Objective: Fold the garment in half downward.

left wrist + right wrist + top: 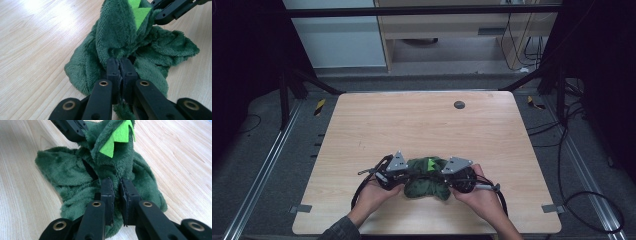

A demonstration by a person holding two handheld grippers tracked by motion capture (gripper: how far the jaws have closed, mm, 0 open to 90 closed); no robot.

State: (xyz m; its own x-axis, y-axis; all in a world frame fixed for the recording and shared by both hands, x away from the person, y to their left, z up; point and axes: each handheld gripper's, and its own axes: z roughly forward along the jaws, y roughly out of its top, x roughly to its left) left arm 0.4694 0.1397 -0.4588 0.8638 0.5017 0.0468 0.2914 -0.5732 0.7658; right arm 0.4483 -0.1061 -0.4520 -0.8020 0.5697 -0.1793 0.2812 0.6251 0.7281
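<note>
— What's on the bench (422, 120)?

— A dark green plush garment (427, 182), crumpled in a heap near the bench's near edge, about midway between left and right. It has bright green felt spikes (430, 162) on a raised fold on top. In the left gripper view the plush garment (120, 30) rises as a thick fold with the felt spikes (140, 12) at its upper part, and the rest spreads out flat on the wood.

— And the hand-held grippers?

— The left hand-held gripper (404, 175) sits at the heap's left side, held by the left hand (374, 192). The right hand-held gripper (447, 177) sits at its right side, held by the right hand (482, 195). Each carries a grey three-cornered plate on top.

— How far open are they?

— In its own view, the left hand-held gripper (121, 65) has its jaws pressed together with green plush pinched between them — a tuft of it shows below the pads. The right hand-held gripper (117, 185) has its jaws nearly together, a thin gap left between the pads, with the plush garment (75, 175) pushed up against the tips and the felt spikes (117, 137) just beyond. It seems to be pinching the fabric.

— Anything else?

— A small dark round disc (459, 105) lies on the far part of the bench, well apart from the heap. The left gripper's black jaws reach into the top of the right gripper view, touching the fabric.
</note>
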